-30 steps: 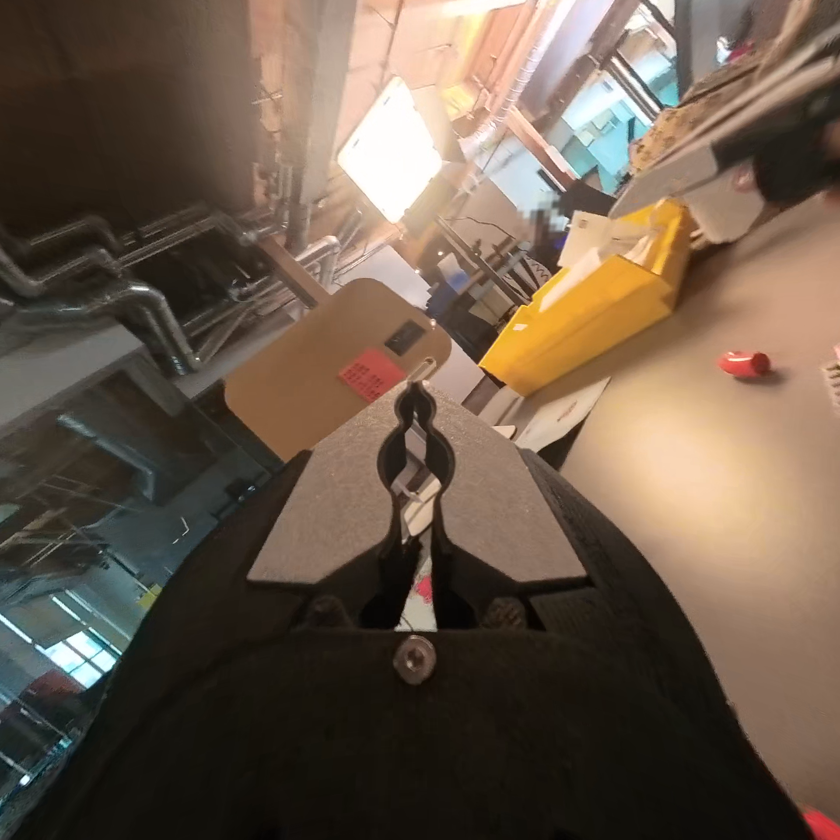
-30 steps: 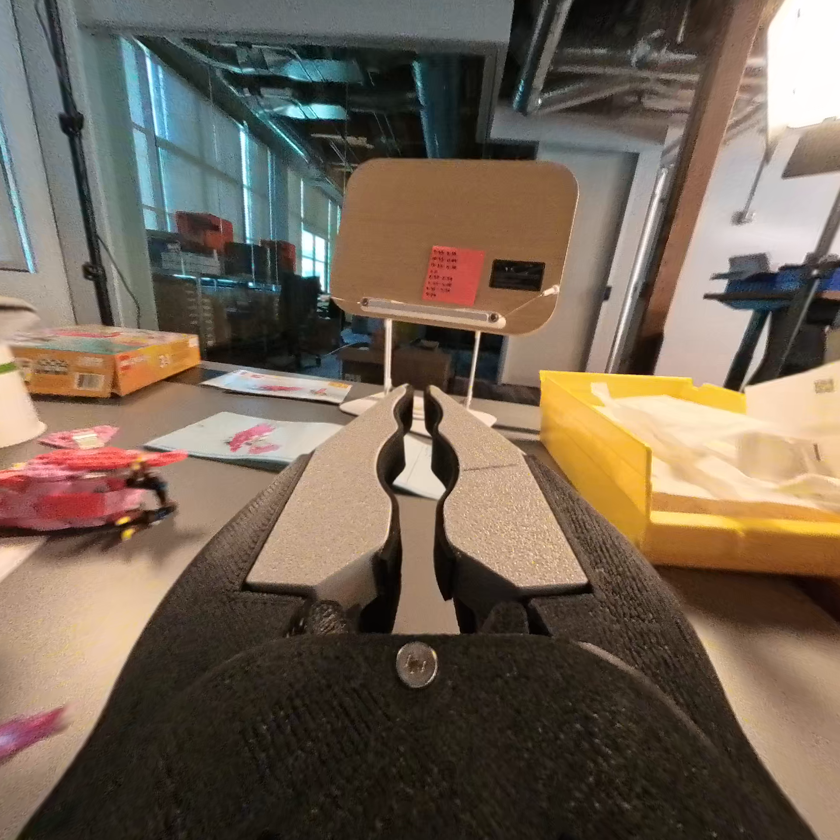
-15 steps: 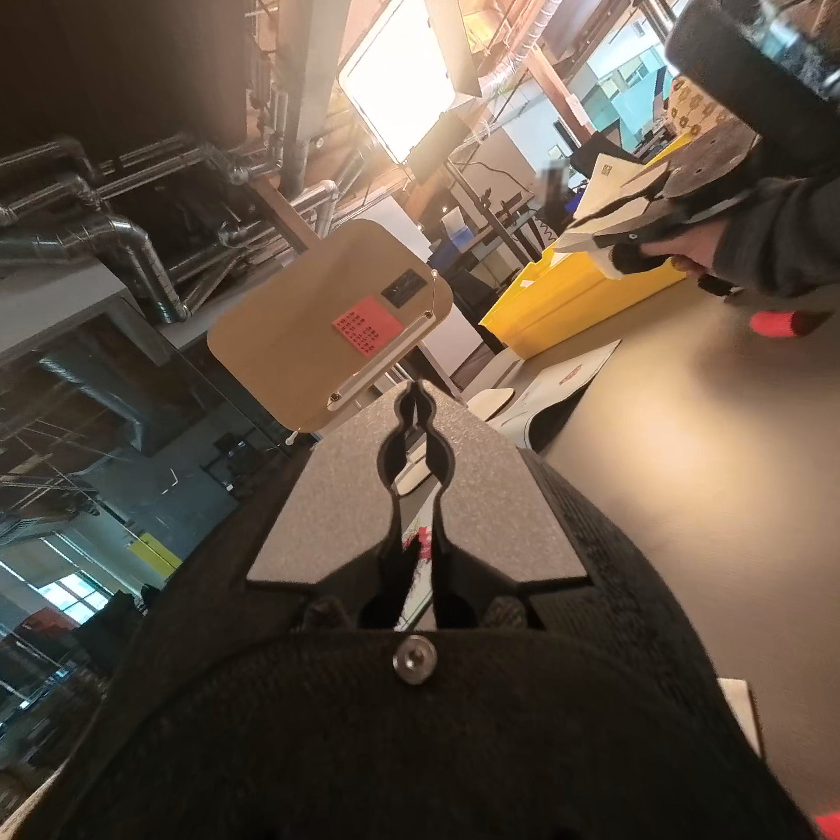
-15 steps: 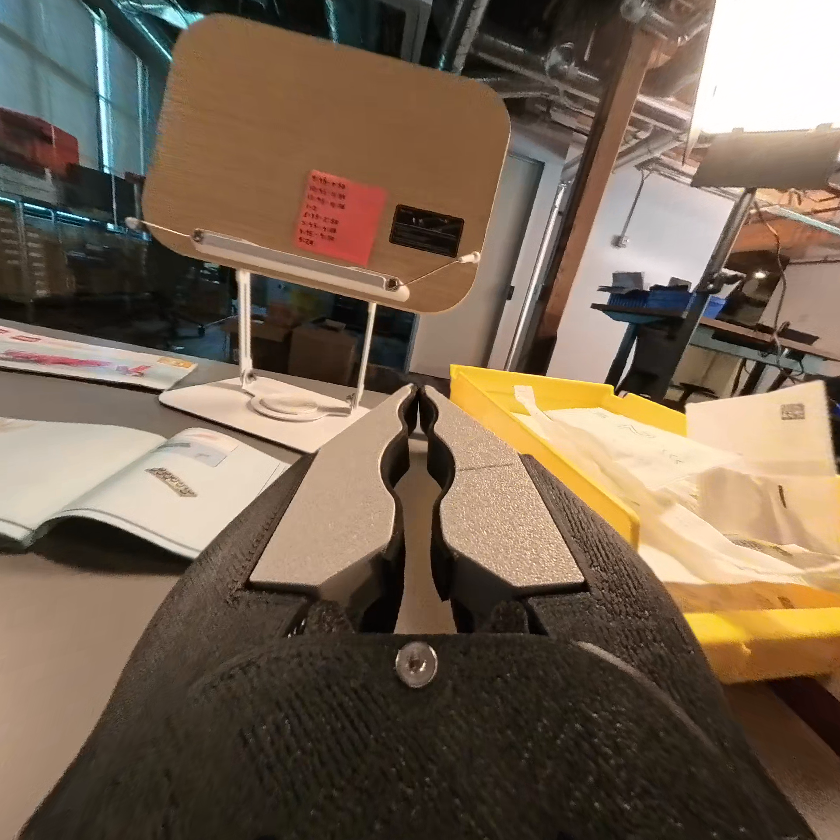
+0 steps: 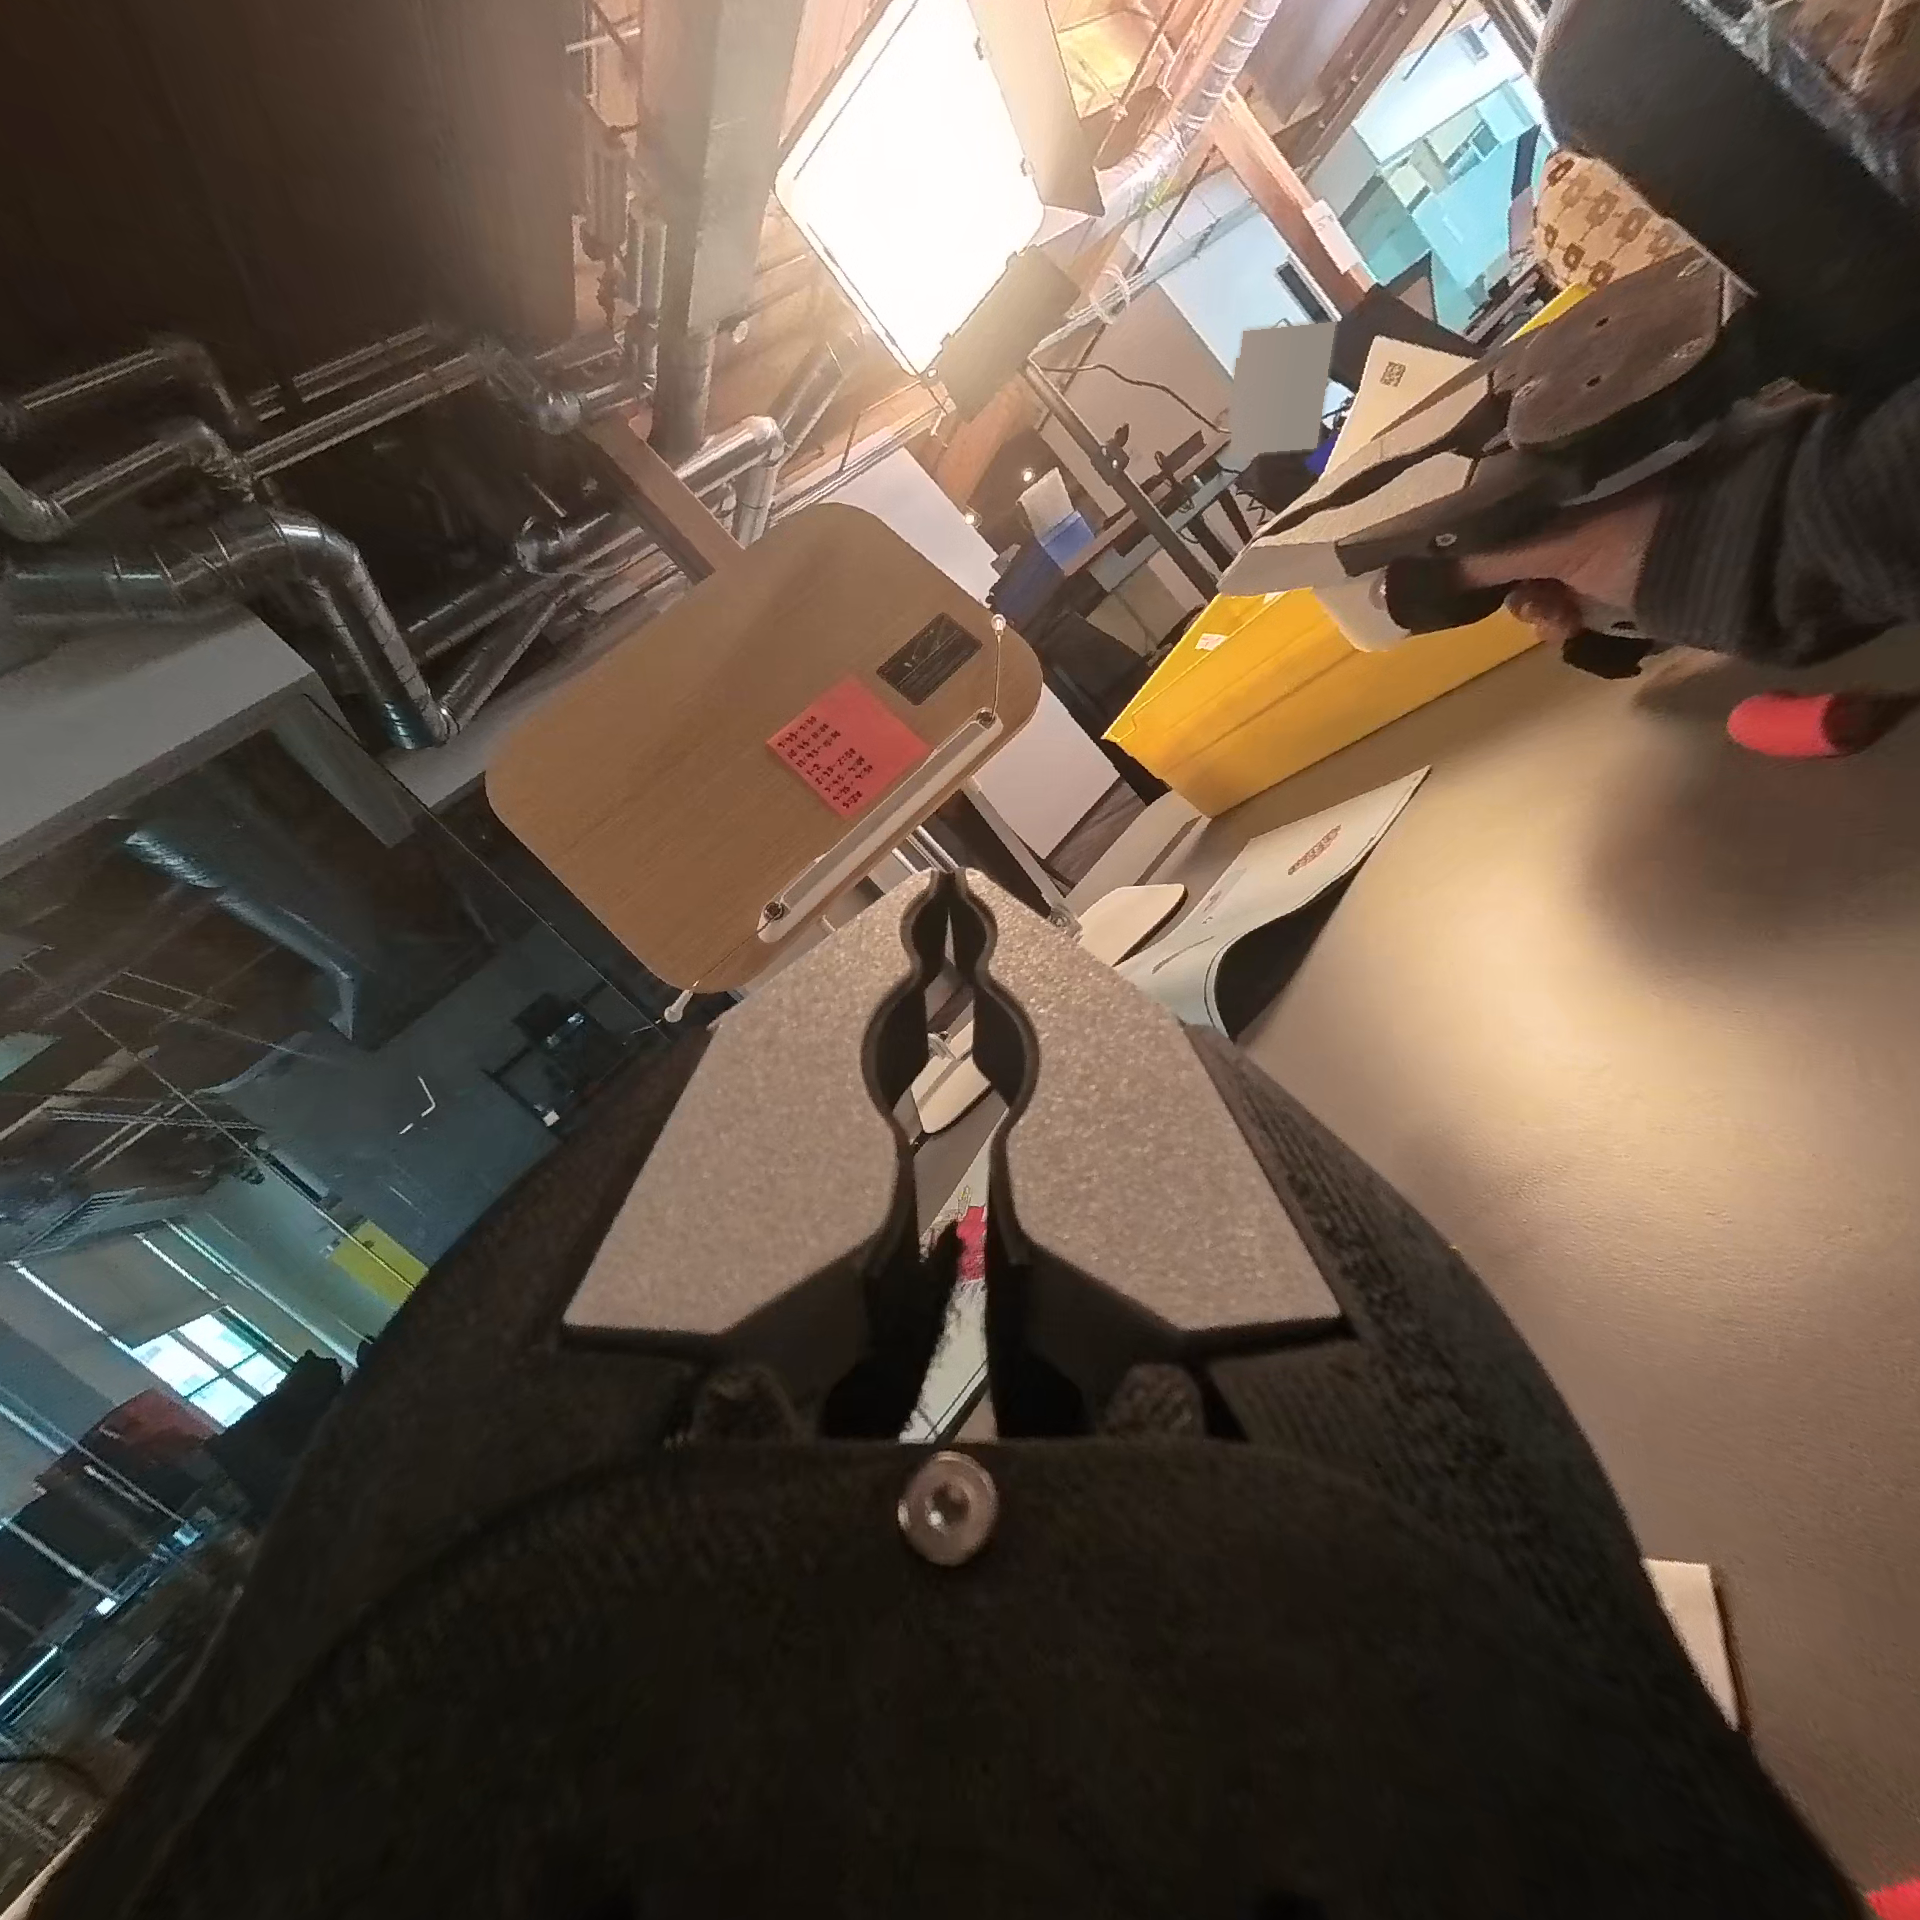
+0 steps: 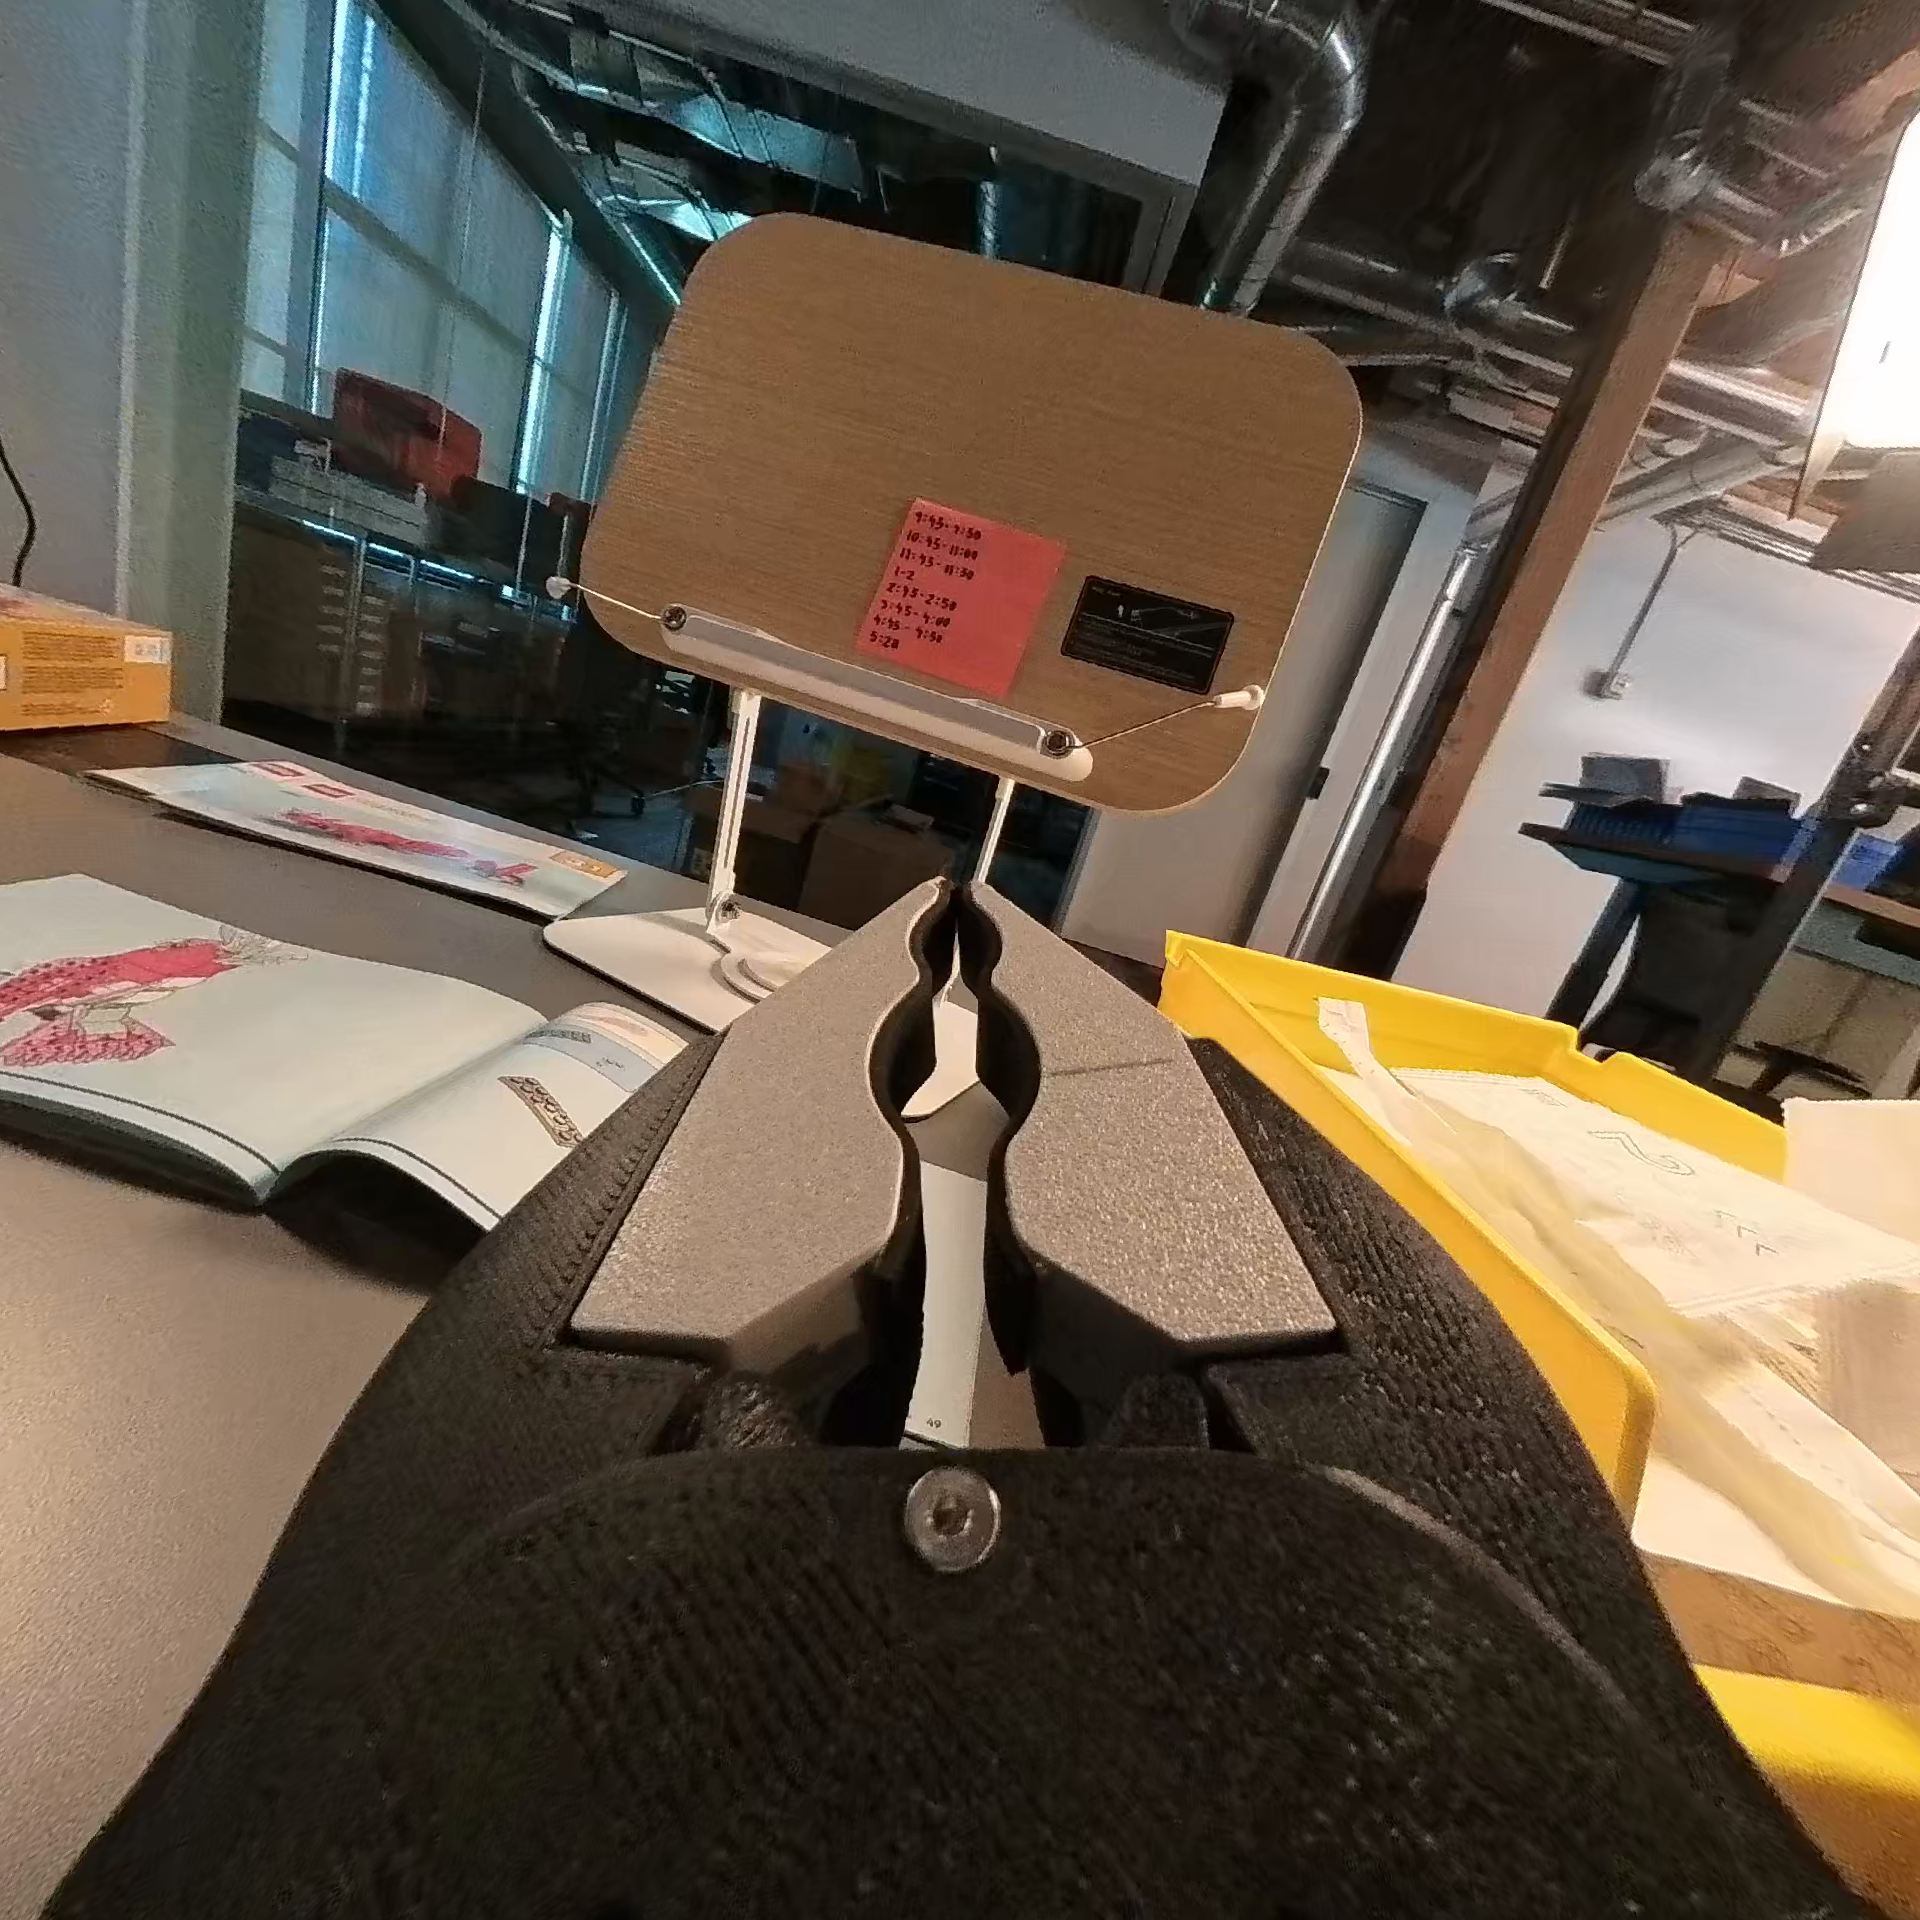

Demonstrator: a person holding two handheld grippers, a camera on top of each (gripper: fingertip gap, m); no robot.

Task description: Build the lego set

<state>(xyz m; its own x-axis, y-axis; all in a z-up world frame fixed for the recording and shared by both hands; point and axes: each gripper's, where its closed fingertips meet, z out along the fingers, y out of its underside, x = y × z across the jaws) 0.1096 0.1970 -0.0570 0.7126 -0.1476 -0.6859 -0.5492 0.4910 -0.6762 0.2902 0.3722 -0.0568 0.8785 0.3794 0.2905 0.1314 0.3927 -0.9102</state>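
Both pairs of fingers were clenched tip to tip on nothing. The right gripper (image 6: 954, 906) pointed at the white foot of a wooden book stand (image 6: 966, 499), just beyond its tips. An open booklet (image 6: 260, 1049) lay on the bench (image 6: 156, 1403) to its left, a yellow tray (image 6: 1455, 1049) of papers to its right. The left gripper (image 5: 948, 891), tilted, aimed below the stand (image 5: 727, 769); the right gripper (image 5: 1351, 540) hung over the tray (image 5: 1278, 696).
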